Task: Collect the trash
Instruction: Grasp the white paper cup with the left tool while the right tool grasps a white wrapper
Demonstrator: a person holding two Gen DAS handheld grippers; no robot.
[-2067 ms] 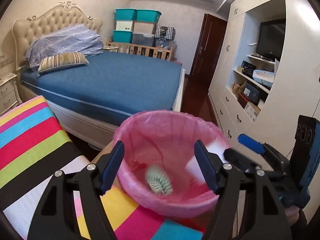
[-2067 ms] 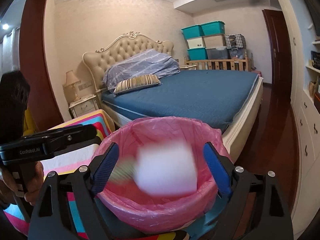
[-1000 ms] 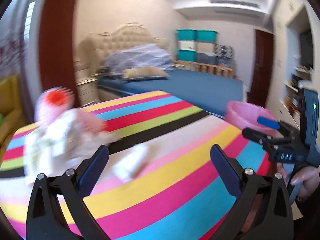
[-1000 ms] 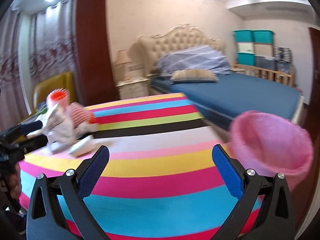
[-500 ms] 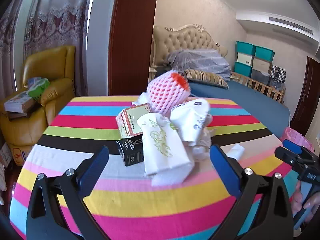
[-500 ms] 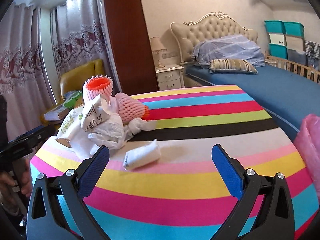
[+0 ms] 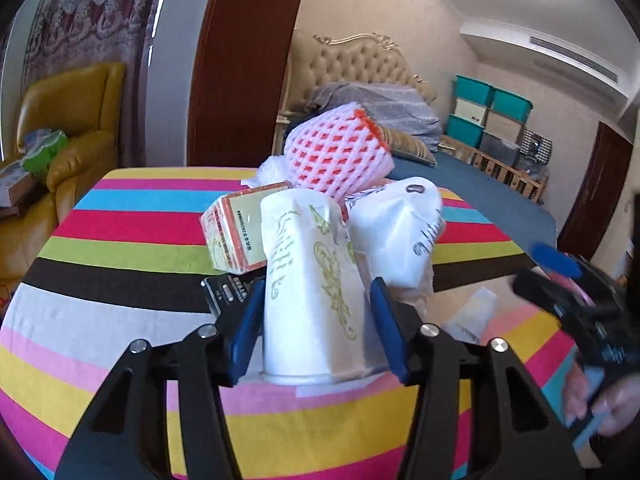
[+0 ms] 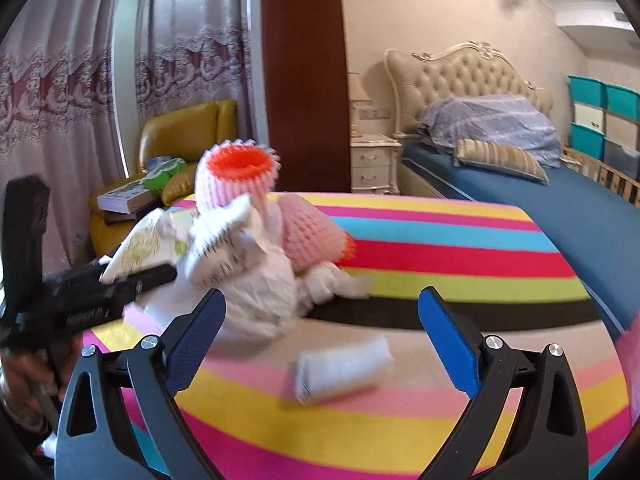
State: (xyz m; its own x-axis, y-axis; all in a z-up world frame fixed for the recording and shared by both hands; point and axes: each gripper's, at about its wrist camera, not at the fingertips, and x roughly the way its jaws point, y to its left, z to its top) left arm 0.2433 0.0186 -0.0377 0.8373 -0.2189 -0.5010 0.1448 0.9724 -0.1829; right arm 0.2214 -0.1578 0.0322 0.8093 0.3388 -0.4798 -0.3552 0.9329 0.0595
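— What's the left gripper (image 7: 316,316) doing?

— Its blue pads sit on either side of a white paper cup with gold print (image 7: 312,280) lying on its side, mouth toward the camera. The pads look pressed against the cup's flanks, so I'd call that a grasp.

— And the cup's place in the heap?

— At the near edge of the trash pile on the striped tablecloth (image 7: 120,256). Behind it leans a cream and orange carton (image 7: 232,228), with a small black box (image 7: 224,292) flat on the cloth under that. To the cup's right is a second white paper cup (image 7: 400,232), crumpled, and on top sits a pink foam fruit net (image 7: 340,152).

— The right gripper (image 8: 320,336)?

— Spread wide, nothing between its fingers. It hovers over the table with a small white wrapped packet (image 8: 344,368) lying on the cloth just ahead, between the two pads in that view but not touched. The packet is a little apart from the pile, on the pale stripe.

— Anything else?

— A yellow armchair (image 7: 76,128) beyond the table's far left, and the bed (image 8: 560,200) off to the right.
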